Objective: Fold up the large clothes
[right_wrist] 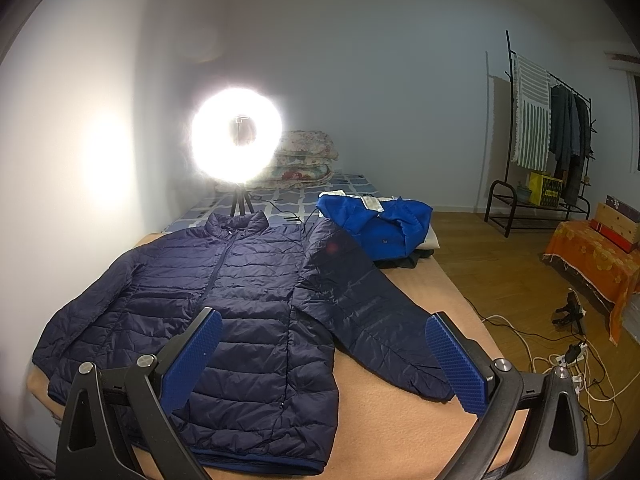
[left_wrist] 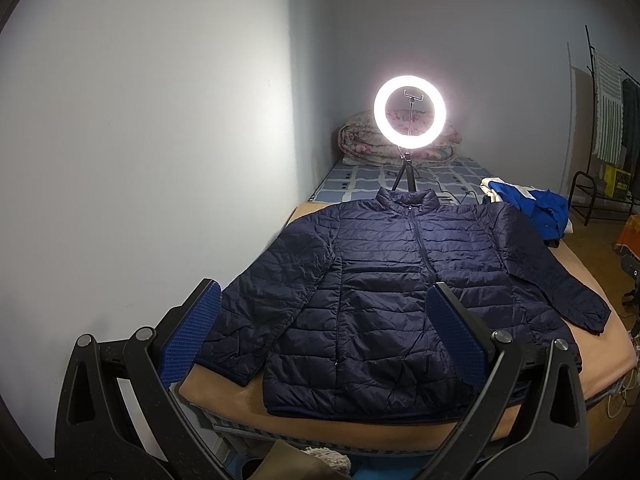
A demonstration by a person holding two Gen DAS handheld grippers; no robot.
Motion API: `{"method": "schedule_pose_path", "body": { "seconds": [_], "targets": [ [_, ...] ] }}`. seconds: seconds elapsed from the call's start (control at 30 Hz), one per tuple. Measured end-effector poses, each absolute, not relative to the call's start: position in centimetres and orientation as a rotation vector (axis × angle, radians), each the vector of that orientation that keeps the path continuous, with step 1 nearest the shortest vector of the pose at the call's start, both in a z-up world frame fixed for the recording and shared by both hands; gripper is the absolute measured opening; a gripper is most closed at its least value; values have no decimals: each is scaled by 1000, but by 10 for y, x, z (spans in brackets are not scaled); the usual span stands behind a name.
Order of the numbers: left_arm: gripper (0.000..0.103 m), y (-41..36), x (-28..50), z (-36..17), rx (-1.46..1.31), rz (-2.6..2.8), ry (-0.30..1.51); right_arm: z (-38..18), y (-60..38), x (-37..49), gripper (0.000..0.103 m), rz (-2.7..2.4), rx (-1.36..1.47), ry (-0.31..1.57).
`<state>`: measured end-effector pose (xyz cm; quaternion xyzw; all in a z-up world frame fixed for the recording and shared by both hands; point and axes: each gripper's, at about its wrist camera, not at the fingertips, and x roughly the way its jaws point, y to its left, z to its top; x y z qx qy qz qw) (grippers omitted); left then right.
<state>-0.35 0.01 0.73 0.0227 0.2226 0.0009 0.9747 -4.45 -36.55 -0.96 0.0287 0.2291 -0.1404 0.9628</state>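
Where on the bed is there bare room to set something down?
Bare tan cover lies between the navy jacket's hem and its right sleeve, and along the floor-side edge. Crowded further back: blue clothes pile, ring light.

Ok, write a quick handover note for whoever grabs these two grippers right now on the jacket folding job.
Left gripper: open, empty, hovering over the jacket's lower left side.
Right gripper: open, empty, above the hem and right sleeve.
Navy puffer jacket: flat on the bed, front up, zipped, both sleeves spread outward.
Blue garment: crumpled on a pile behind the right sleeve.
Ring light: on, beyond the collar.
Done: jacket laid out. Left: every fold, sleeves first probably.
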Motion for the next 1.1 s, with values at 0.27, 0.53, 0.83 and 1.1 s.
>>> {"method": "schedule_pose_path", "body": {
  "seconds": [0.27,0.53,0.83,1.1],
  "targets": [
    [103,0,-4,7,47,6,449,-10,-363,-45,103,-284,56,465],
    [103,3,1,5,46,14,451,-10,-360,-41,103,-272,53,467],
    [103,13,4,-4,50,37,457,-9,-351,-31,103,-241,55,472],
    [103,31,6,-17,51,70,474,-6,-319,-12,103,-169,5,471]
  ]
}}
